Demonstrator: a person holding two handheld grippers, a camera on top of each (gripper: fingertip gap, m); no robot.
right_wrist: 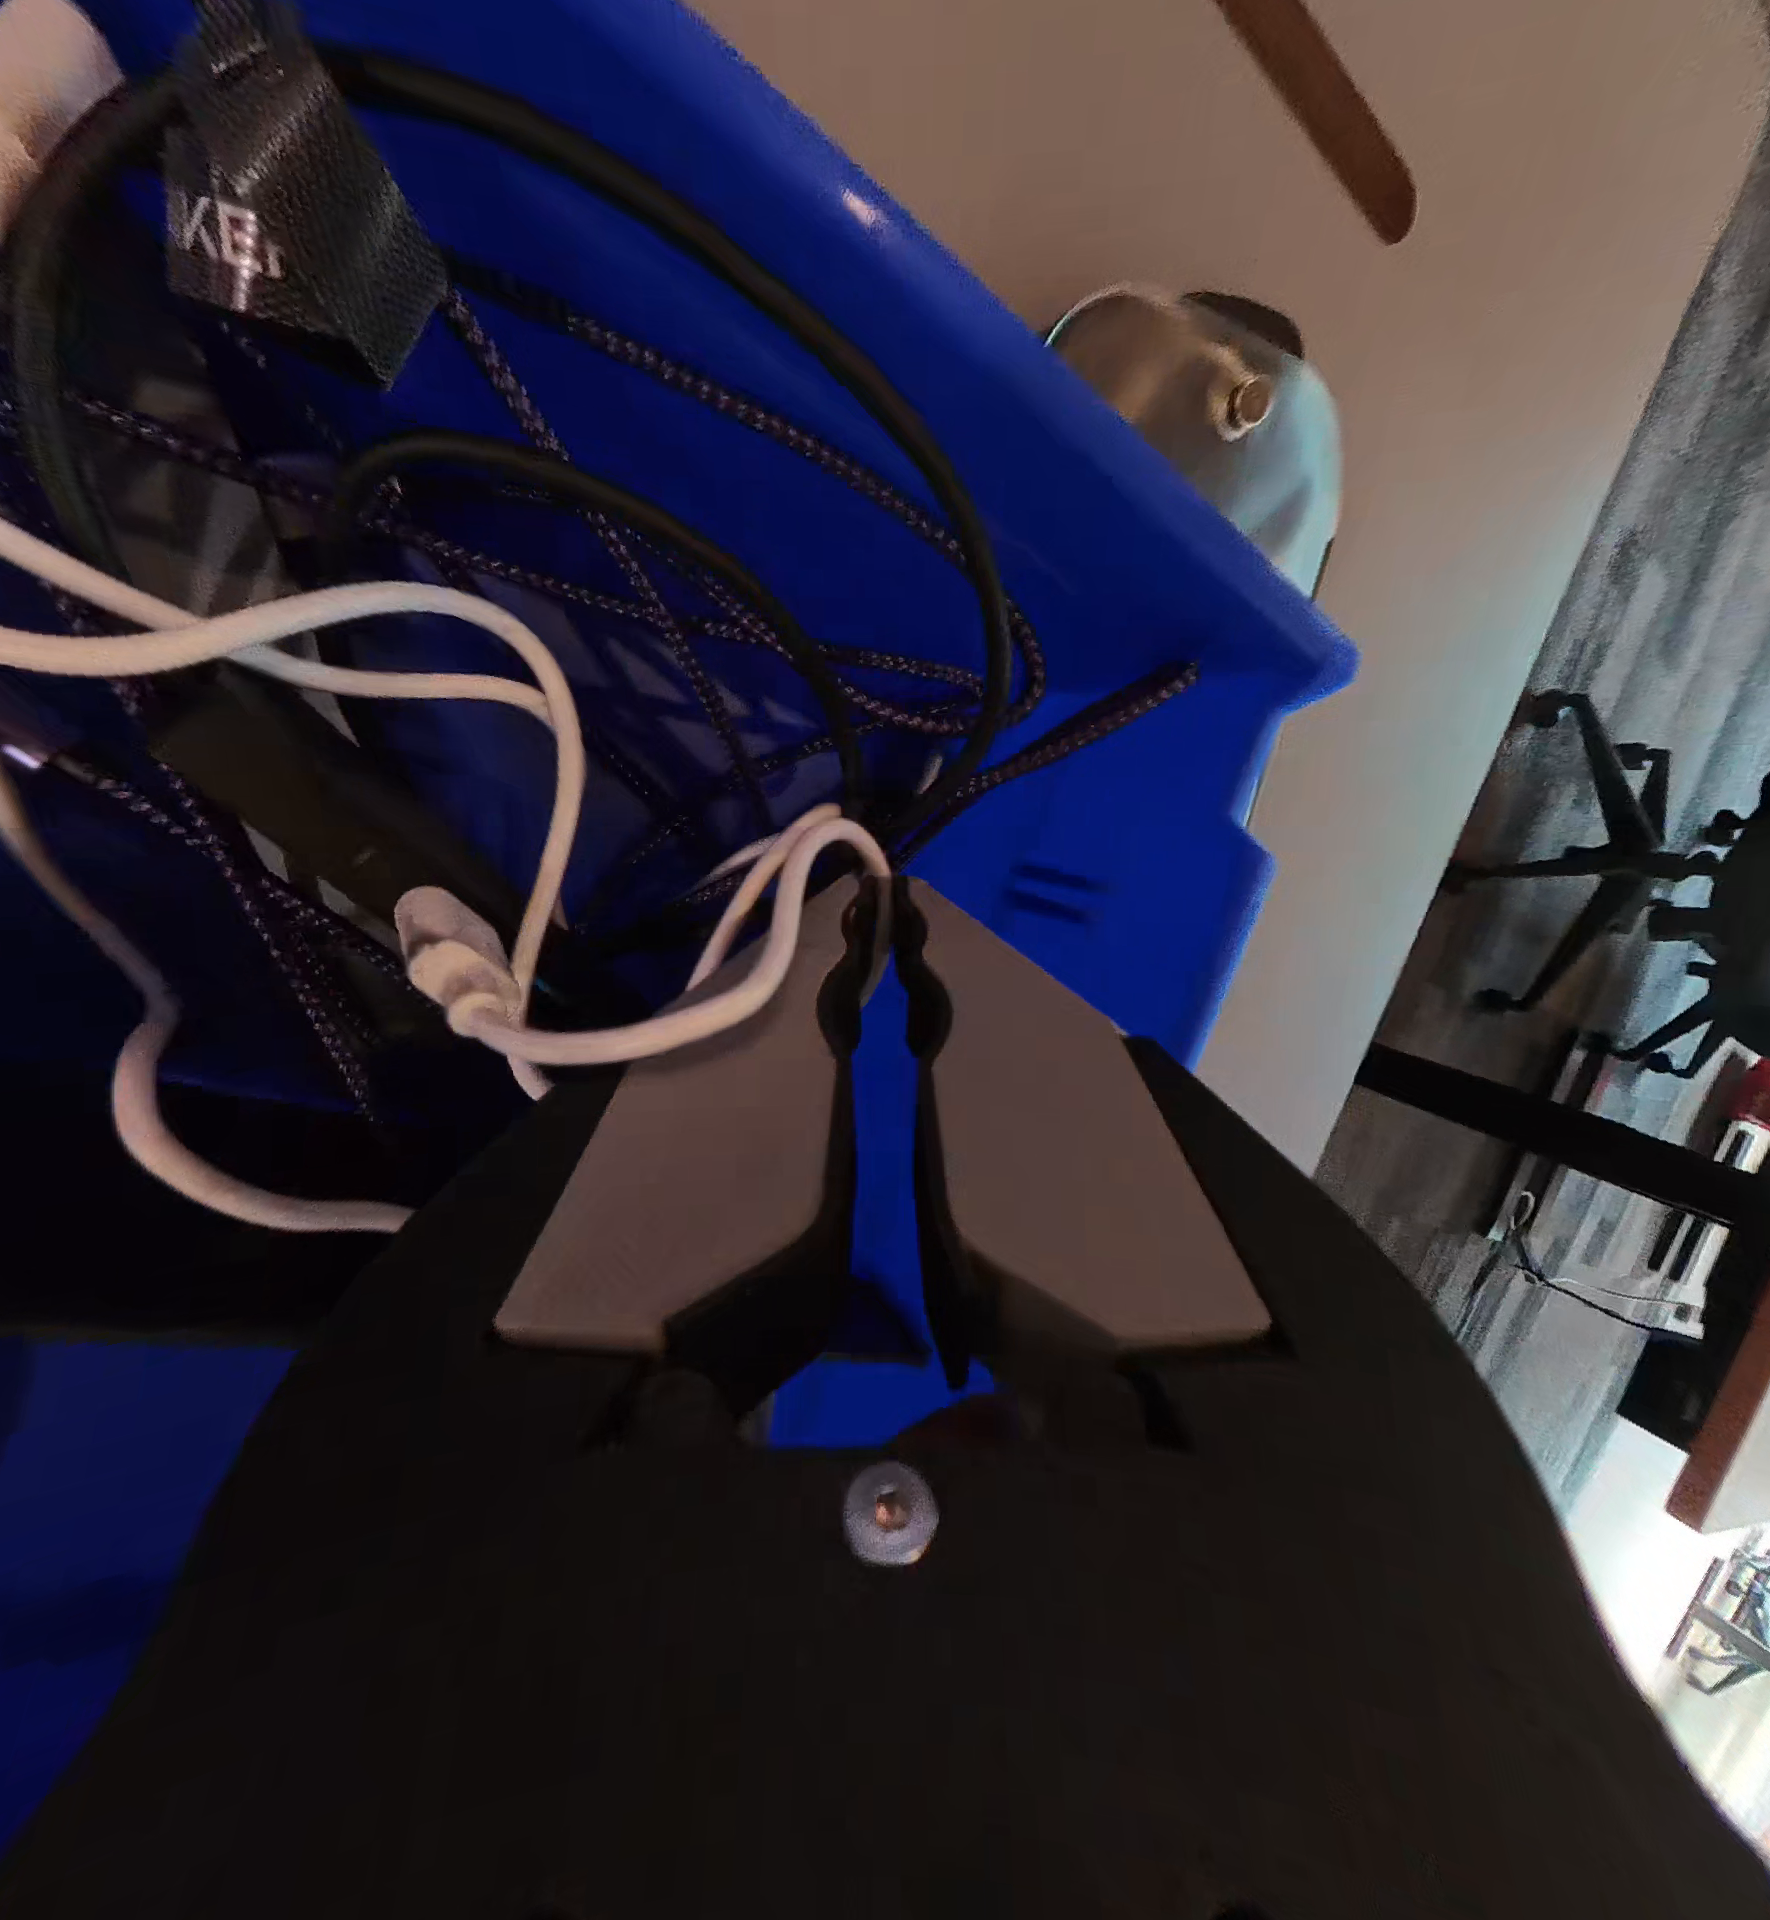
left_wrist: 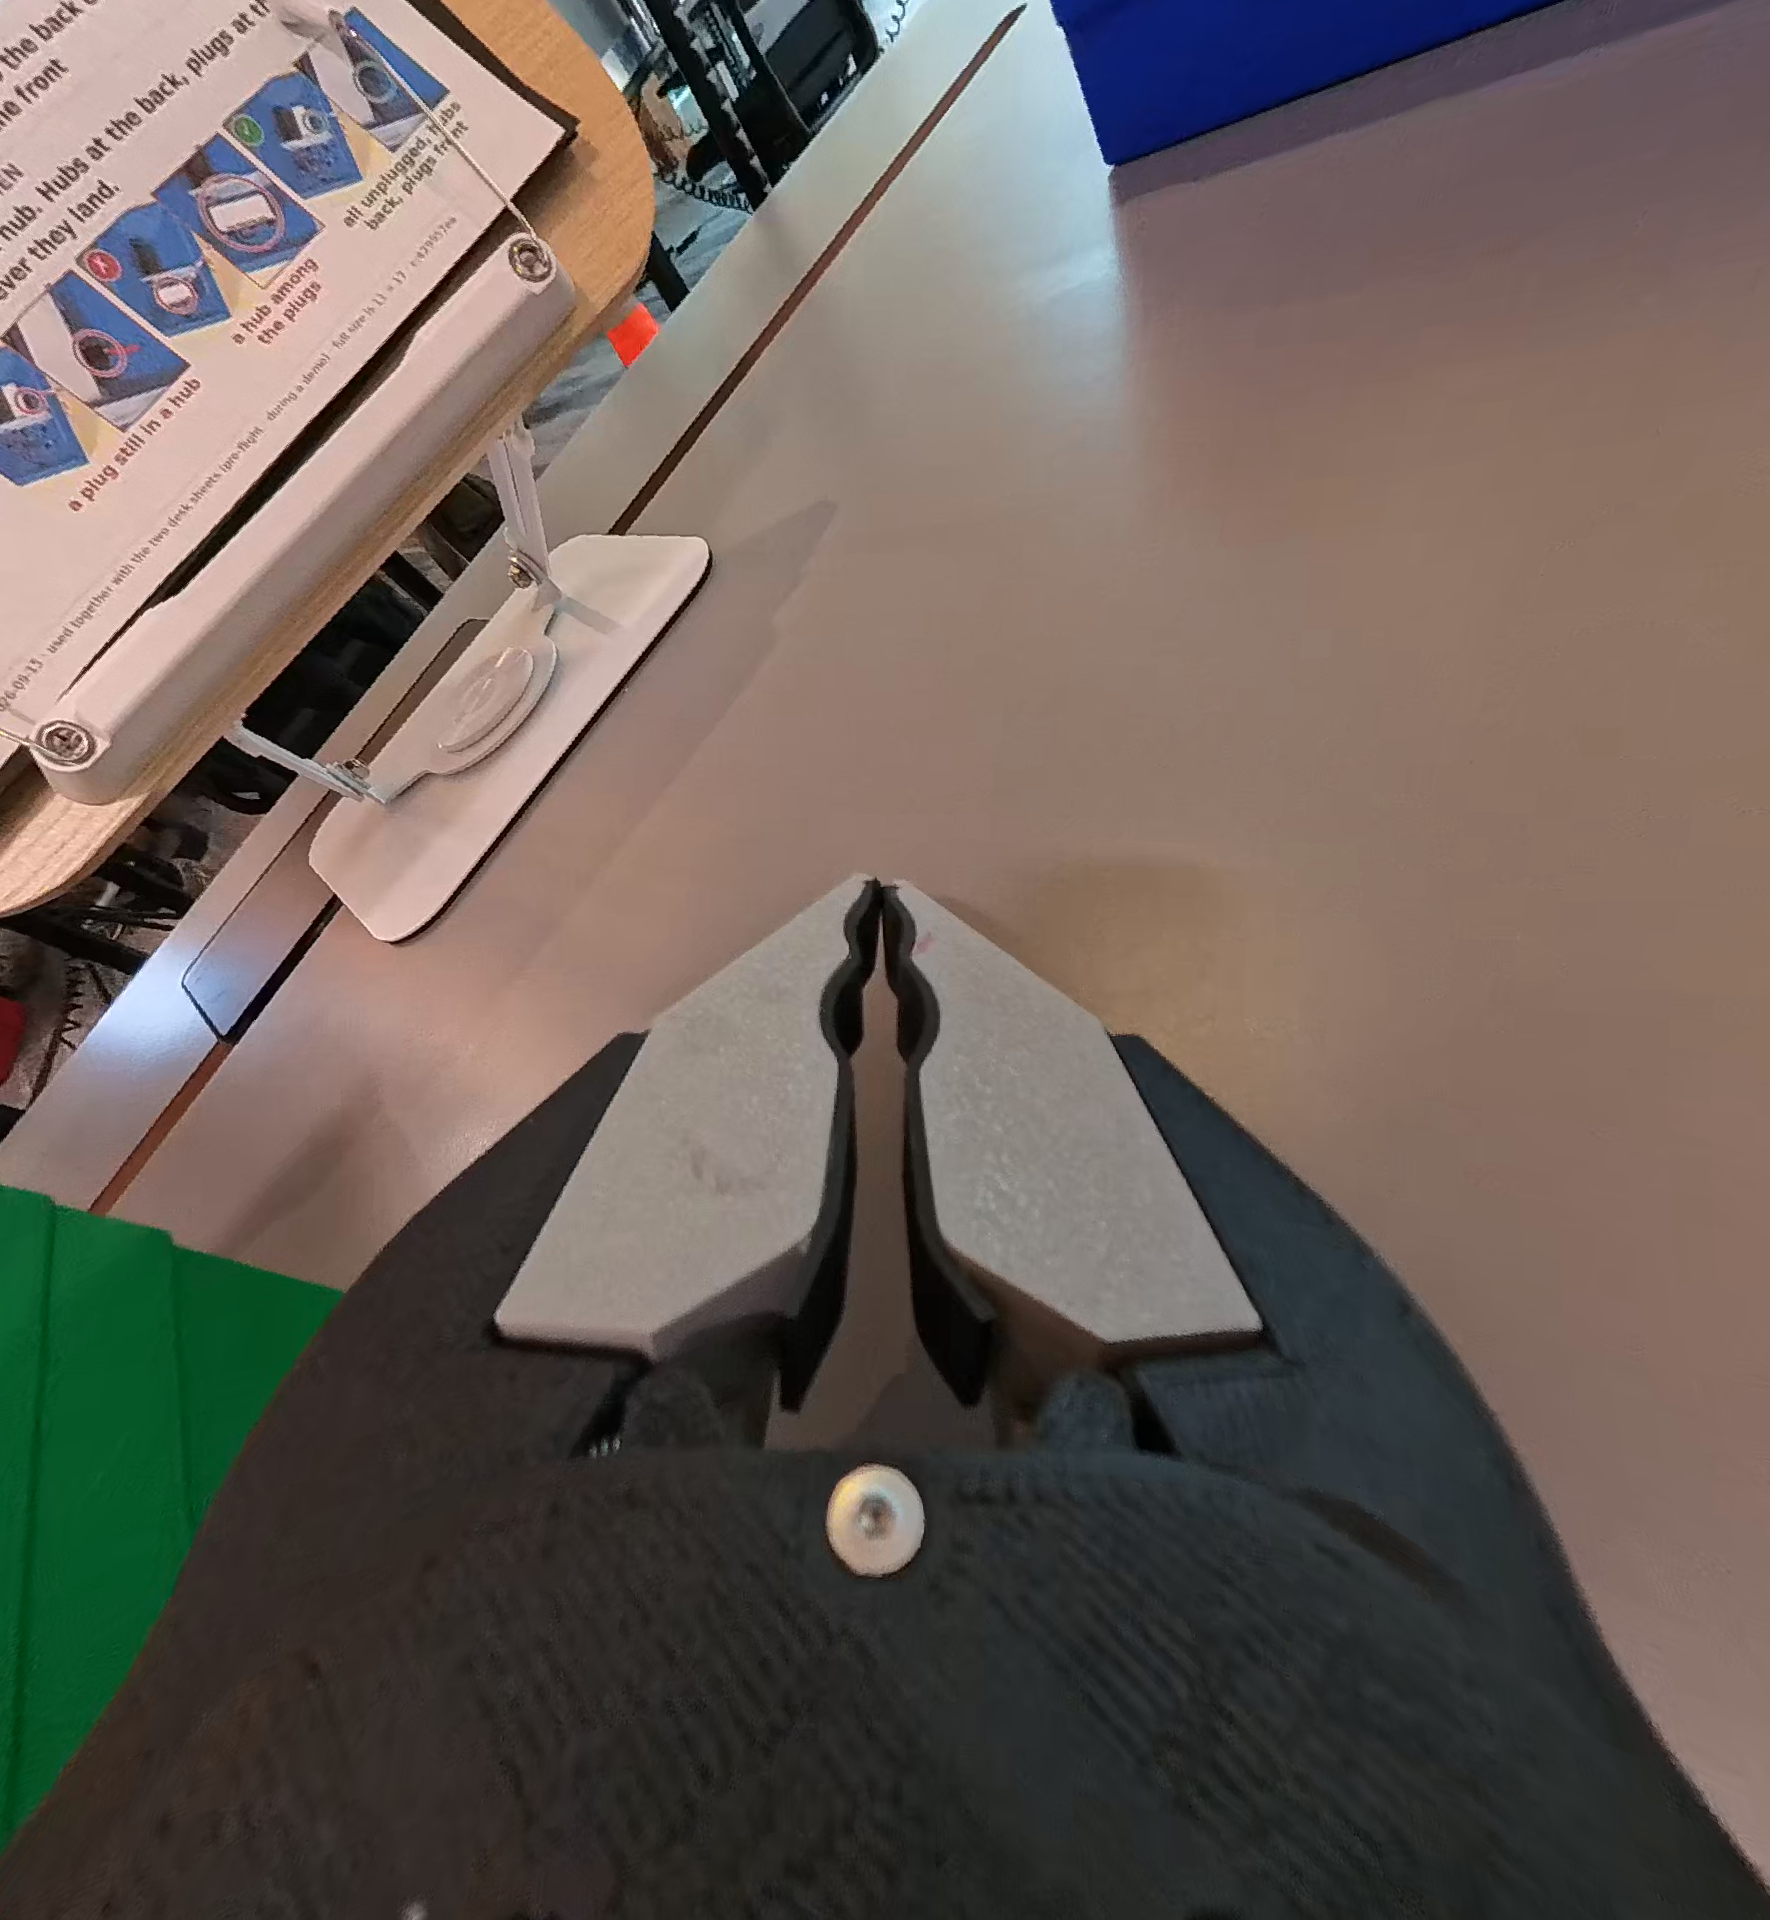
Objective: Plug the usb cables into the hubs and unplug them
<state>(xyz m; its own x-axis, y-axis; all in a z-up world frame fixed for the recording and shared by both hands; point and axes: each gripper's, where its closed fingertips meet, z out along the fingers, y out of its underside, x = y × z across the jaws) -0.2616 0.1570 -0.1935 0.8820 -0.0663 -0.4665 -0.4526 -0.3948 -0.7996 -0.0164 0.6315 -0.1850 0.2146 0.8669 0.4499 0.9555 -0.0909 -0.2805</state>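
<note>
The left claw (left_wrist: 881,888) sits nearest in its view, its grey wedge fingers pressed tip to tip with nothing between them, poised over bare tabletop (left_wrist: 1328,675). The black rubber pads have a wavy profile; the housing behind is matte black printed plastic with a layered grain. A green bin (left_wrist: 50,1507) edges in at the lower left. Farther off stands a white metal stand (left_wrist: 507,717) carrying a wooden board and a printed sheet (left_wrist: 185,239). A corner of the blue bin (left_wrist: 1380,62) shows at the far top.

The right claw (right_wrist: 886,888) is narrowed at its tips onto a bunch of cables (right_wrist: 860,821) where a white cable (right_wrist: 237,623) loops across thin black ones; it seems to pinch them, though exactly which strands are caught I cannot tell. Beyond, the cables lie tangled inside the blue bin (right_wrist: 1120,623), smooth glossy plastic: a round black rubber lead, dark braided cords with a woven fleck, the soft white lead with a white plug (right_wrist: 455,956), and a black fabric strap (right_wrist: 289,208). A long dark block under the tangle may be a hub; it is too dim to be sure.

Judging by this, the task is at its start: cables are in the bin, no plug is visibly seated, and all the plugging and unplugging remains.
</note>
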